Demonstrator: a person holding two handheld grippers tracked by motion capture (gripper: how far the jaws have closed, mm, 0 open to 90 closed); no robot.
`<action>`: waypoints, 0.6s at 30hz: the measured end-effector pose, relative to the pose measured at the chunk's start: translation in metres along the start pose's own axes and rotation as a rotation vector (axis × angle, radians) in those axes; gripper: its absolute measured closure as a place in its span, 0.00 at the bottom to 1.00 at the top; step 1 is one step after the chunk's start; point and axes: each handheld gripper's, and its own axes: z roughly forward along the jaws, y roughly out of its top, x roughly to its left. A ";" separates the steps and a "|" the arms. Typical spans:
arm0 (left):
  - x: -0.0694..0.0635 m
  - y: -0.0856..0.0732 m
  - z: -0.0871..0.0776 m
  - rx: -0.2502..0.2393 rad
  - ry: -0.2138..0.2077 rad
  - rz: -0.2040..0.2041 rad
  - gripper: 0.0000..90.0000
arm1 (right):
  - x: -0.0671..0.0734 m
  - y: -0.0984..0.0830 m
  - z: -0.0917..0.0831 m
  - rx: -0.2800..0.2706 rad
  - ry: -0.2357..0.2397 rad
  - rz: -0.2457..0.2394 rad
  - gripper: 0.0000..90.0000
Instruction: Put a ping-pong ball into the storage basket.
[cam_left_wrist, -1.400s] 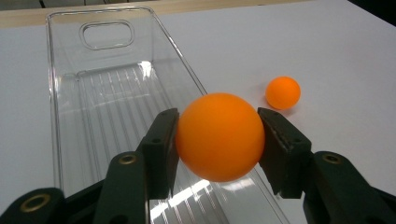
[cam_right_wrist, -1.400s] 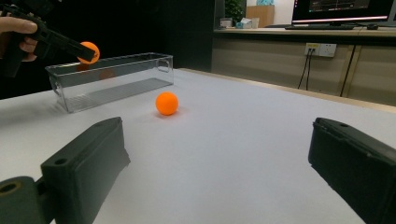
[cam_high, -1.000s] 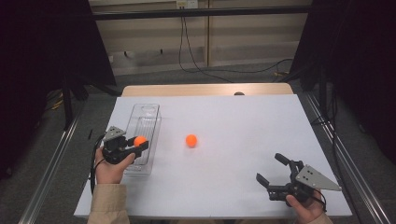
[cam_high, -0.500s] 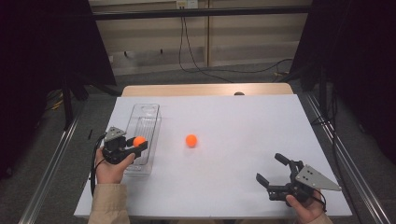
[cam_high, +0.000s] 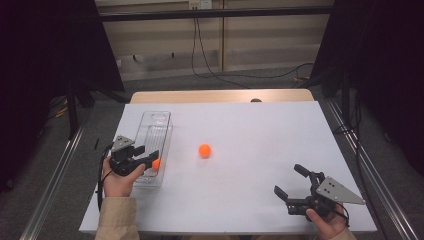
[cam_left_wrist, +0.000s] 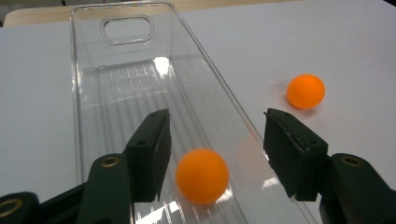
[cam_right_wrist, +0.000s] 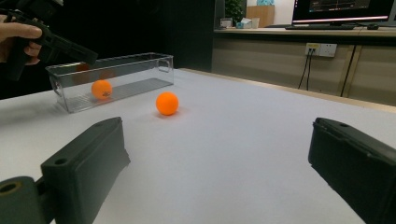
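Now jaws parted over ball (cam_left_wrist: 201, 176), inside bin (cam_left_wrist: 93, 60) walls

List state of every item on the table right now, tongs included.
Left tongs: open over the bin, jaws just opened, pads clear of the ball between them.
Ball in bin: released, resting on the bin floor.
Clear bin: upright, no lid, one ball inside.
Ball on table: loose on the white surface, right of the bin, untouched.
Right tongs: open, nothing between the jaws, at the table's near right.
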 end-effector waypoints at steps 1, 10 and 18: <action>-0.001 0.000 0.000 0.002 -0.003 0.002 0.46 | 0.000 0.000 0.000 0.000 0.000 -0.002 0.04; -0.008 0.004 -0.001 -0.015 -0.027 0.005 0.44 | 0.000 0.000 0.000 0.000 0.000 -0.002 0.04; -0.014 0.006 0.000 -0.018 -0.047 0.018 0.37 | 0.000 0.000 0.000 0.003 -0.001 -0.003 0.04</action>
